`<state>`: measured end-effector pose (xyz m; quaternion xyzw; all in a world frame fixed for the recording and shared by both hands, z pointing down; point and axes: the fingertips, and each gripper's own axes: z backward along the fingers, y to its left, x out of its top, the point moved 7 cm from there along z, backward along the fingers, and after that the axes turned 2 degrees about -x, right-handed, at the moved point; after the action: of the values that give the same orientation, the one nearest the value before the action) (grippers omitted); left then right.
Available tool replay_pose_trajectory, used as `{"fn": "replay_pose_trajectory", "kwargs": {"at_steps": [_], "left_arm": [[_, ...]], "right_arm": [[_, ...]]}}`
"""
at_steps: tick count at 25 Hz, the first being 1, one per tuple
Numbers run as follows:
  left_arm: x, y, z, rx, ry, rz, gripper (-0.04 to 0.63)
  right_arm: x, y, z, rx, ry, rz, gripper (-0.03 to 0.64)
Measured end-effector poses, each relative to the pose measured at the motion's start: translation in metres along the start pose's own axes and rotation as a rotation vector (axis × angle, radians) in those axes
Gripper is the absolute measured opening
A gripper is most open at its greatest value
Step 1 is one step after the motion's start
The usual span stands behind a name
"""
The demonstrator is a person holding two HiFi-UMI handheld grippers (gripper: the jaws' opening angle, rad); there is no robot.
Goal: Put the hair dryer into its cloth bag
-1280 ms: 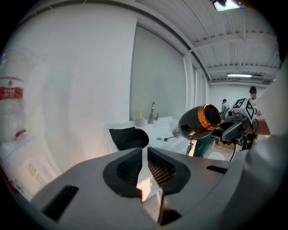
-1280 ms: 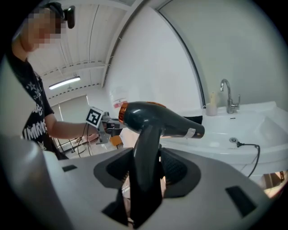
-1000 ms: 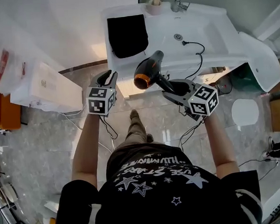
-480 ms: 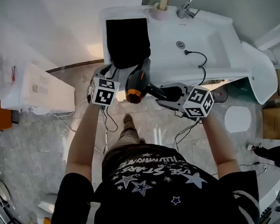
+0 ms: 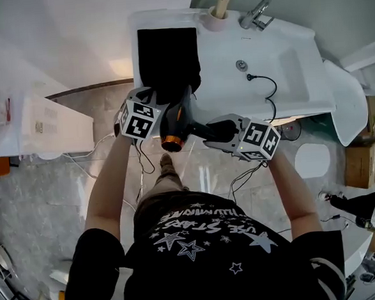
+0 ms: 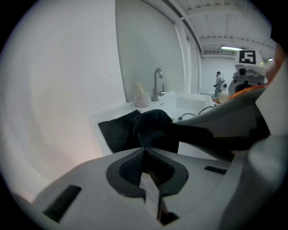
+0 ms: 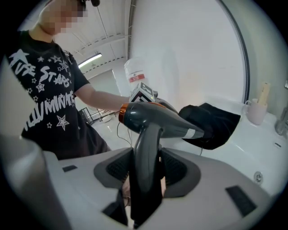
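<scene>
The black cloth bag [image 5: 168, 51] lies on the left of the white sink counter [image 5: 230, 79], its near edge bunched up. My left gripper [image 5: 150, 93] has just been closing, and its jaws now stand shut on that near edge of the bag [image 6: 119, 132], right at the left gripper's tips [image 6: 145, 149]. A grey hair dryer [image 5: 175, 124] with an orange ring is held by its handle in my right gripper [image 5: 213, 130]. Seen from the right gripper [image 7: 146, 157], the hair dryer [image 7: 157, 119] has its nozzle at the mouth of the bag [image 7: 216, 123].
On the sink top are a faucet [image 5: 257, 13], a cup [image 5: 216, 16] holding a stick, and a black cord [image 5: 263, 83] in the basin. A white box [image 5: 41, 124] stands at the left. Cables lie on the marble floor, with cardboard boxes [image 5: 361, 159] at the right.
Both grippers moved toward the bag on the counter. The dryer swung so its nozzle points into the bag. The left jaws, open before, closed on the bag's near edge.
</scene>
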<state>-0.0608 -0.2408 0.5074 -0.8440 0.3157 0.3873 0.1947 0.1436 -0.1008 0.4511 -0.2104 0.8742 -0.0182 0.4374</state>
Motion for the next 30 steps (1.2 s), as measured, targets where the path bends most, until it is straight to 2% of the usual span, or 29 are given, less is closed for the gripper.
{"fn": "replay_pose_trajectory", "kwargs": {"at_steps": [11,18,23,30], "left_arm": [[0.005,0.017,0.011,-0.159,-0.059,0.003,0.011],[0.010,0.021,0.016,-0.202,-0.091,-0.001,0.010],[0.019,0.024,0.021,-0.170,-0.091,-0.010,0.009],[0.013,0.022,0.038,-0.047,-0.061,0.079,0.009]], "right_arm": [[0.024,-0.039,-0.028,0.038,0.082,0.085,0.193],[0.034,-0.071,-0.039,0.022,0.104,0.079,0.193],[0.034,-0.089,-0.037,0.039,0.096,0.100,0.193],[0.034,-0.117,-0.039,0.068,0.056,0.129,0.192]]}}
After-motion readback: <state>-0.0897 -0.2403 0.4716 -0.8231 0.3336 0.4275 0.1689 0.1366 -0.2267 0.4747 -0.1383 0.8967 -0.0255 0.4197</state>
